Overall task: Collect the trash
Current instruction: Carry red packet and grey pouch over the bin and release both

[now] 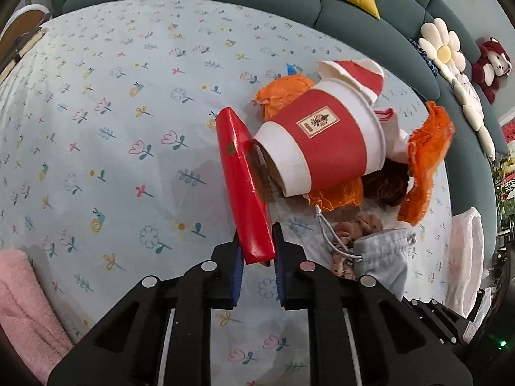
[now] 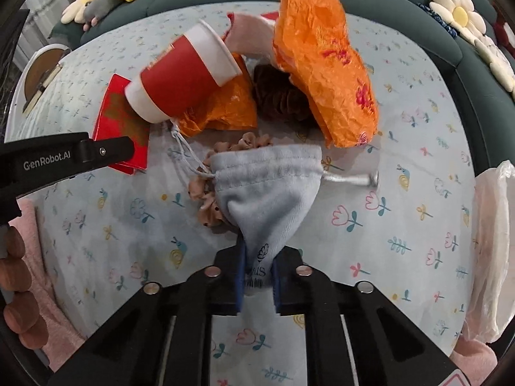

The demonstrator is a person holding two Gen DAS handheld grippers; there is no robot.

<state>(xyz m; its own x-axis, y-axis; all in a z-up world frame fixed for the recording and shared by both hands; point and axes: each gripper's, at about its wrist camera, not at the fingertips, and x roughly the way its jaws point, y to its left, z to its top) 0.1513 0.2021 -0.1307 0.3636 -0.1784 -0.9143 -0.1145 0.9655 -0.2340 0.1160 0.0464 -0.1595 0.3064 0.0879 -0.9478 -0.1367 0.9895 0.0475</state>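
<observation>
"How was the light?"
"Bright, even, soft; only faint shadows under the clutter."
"Sharpness?"
"Centre was crisp. Fisheye bent the edges, dark corners, slight blur on the orange bag."

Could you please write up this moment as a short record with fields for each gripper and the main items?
surface: floral sheet
left gripper: shut on red envelope
right gripper: shut on grey drawstring pouch
paper cup: on its side, resting on the red envelope and orange wrapper
pine cone: among the orange wrapper
scrunchie: beside the pouch
</observation>
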